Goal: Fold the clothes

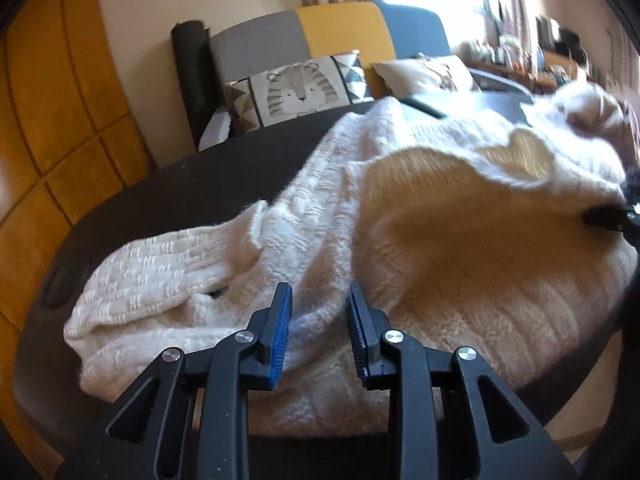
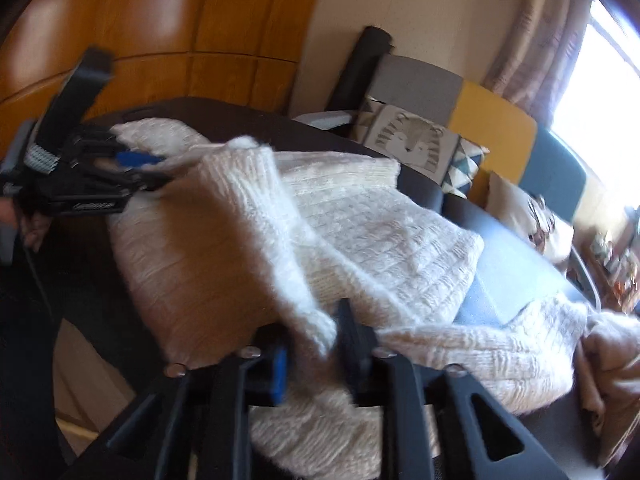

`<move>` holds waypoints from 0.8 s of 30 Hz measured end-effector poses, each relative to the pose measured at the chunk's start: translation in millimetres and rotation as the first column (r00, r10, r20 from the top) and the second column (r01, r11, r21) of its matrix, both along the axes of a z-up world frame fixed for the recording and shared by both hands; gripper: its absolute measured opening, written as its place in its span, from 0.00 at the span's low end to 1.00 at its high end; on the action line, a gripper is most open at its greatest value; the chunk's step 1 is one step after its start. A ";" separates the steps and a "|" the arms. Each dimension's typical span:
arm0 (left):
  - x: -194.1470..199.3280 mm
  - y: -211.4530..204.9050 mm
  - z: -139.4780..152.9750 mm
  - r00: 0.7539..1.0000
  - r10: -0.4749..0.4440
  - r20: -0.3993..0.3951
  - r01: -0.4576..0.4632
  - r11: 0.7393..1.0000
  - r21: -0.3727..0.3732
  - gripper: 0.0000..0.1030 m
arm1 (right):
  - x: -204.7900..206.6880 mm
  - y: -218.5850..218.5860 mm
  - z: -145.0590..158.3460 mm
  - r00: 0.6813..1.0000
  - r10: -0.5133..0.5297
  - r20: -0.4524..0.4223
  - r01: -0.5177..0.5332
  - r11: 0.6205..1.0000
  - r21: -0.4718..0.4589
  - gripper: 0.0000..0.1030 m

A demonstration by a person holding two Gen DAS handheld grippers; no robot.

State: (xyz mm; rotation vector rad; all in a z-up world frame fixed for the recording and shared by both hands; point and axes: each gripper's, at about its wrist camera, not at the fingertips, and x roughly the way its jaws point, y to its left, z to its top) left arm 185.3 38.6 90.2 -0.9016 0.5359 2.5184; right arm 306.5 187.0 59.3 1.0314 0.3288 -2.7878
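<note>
A cream knitted sweater [image 1: 400, 208] lies rumpled across a dark round table [image 1: 224, 172]; one sleeve trails to the near left. My left gripper [image 1: 318, 308] has its jaws apart around a raised fold of the sweater's hem, and whether the pads press it is unclear. My right gripper [image 2: 314, 344] has sweater fabric [image 2: 312, 328] between its jaws and lifts a flap of it. In the right wrist view the left gripper [image 2: 148, 168] sits at the sweater's far left edge. The right gripper's tip [image 1: 608, 216] shows in the left wrist view at the right edge.
A sofa [image 1: 340, 28] with grey, yellow and blue panels stands behind the table, with a tiger cushion [image 1: 300, 88] on it. Orange wooden panelling [image 1: 60, 120] is at the left. A window and cluttered shelves [image 1: 520, 52] are at the back right.
</note>
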 end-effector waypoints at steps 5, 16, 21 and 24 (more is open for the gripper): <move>-2.7 -8.8 7.4 1.000 0.026 0.000 -0.026 0.999 0.045 0.40 | 7.5 32.0 1.2 0.994 -0.105 0.031 0.109 0.976 -0.189 0.10; -46.5 3.7 4.2 0.996 0.005 0.087 -0.005 1.000 0.003 0.64 | 26.4 35.9 -5.6 0.991 -0.133 0.027 0.136 0.968 -0.212 0.10; -46.5 -0.3 1.3 0.991 0.021 0.133 -0.027 0.999 0.046 0.18 | 26.8 32.7 -4.5 0.988 -0.155 0.016 0.155 0.966 -0.207 0.10; -34.3 -5.7 19.0 0.997 0.031 0.071 -0.038 0.994 0.099 0.10 | 23.3 34.2 2.8 0.986 -0.168 -0.001 0.163 0.961 -0.221 0.08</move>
